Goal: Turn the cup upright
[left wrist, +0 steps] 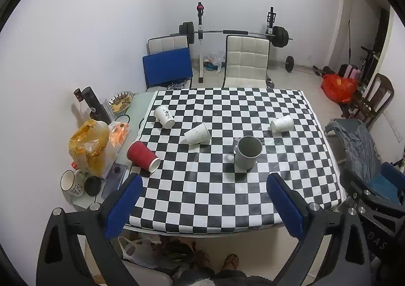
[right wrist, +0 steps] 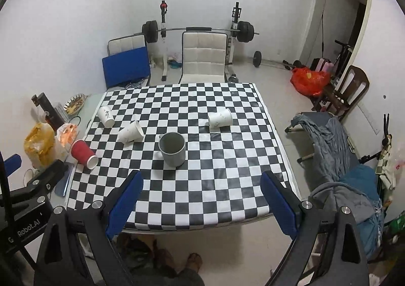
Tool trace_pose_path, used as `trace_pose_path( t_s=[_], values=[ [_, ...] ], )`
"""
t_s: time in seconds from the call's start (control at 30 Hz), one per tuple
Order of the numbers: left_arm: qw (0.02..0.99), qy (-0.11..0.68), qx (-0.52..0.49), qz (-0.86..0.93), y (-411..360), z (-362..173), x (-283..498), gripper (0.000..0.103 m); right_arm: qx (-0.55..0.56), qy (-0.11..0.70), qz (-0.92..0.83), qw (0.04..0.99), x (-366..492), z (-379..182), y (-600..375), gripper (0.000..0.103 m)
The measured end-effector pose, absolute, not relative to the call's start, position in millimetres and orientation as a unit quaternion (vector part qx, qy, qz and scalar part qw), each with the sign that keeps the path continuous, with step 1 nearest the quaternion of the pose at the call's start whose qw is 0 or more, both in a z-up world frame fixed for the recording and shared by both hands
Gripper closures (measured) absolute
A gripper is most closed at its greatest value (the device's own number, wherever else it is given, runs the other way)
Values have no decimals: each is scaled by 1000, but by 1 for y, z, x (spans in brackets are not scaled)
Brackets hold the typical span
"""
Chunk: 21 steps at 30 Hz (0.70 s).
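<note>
A grey mug (left wrist: 246, 152) (right wrist: 173, 148) stands upright in the middle of the checkered table (left wrist: 227, 199) (right wrist: 202, 184). Three white paper cups lie on their sides: one far left (left wrist: 164, 116) (right wrist: 106, 116), one centre left (left wrist: 198, 133) (right wrist: 131, 132), one right (left wrist: 281, 124) (right wrist: 220, 117). A red paper cup (left wrist: 143, 156) (right wrist: 84, 154) lies on its side at the table's left edge. My left gripper (left wrist: 205, 182) and my right gripper (right wrist: 202, 179) are both open and empty, held above the table's near edge.
Clutter stands left of the cloth: a yellow bag (left wrist: 87, 146), a dark bottle (left wrist: 95, 105), a bowl (left wrist: 121, 101), a white mug (left wrist: 72, 183), a phone (left wrist: 114, 180). Two chairs (left wrist: 246, 61) and a barbell rack (left wrist: 233, 32) stand behind the table.
</note>
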<state>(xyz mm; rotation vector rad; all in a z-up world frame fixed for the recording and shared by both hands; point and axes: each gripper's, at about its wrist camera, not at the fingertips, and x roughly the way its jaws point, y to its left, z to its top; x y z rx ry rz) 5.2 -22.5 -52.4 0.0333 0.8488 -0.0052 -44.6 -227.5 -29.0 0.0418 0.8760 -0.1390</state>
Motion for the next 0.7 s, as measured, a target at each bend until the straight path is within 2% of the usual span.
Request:
trace_pose_path(
  t_s=[0.7],
  values=[
    [917,398,11,1,-25,-37,2,3,24,411,-63,909,-46,-6,-236,8]
  ],
)
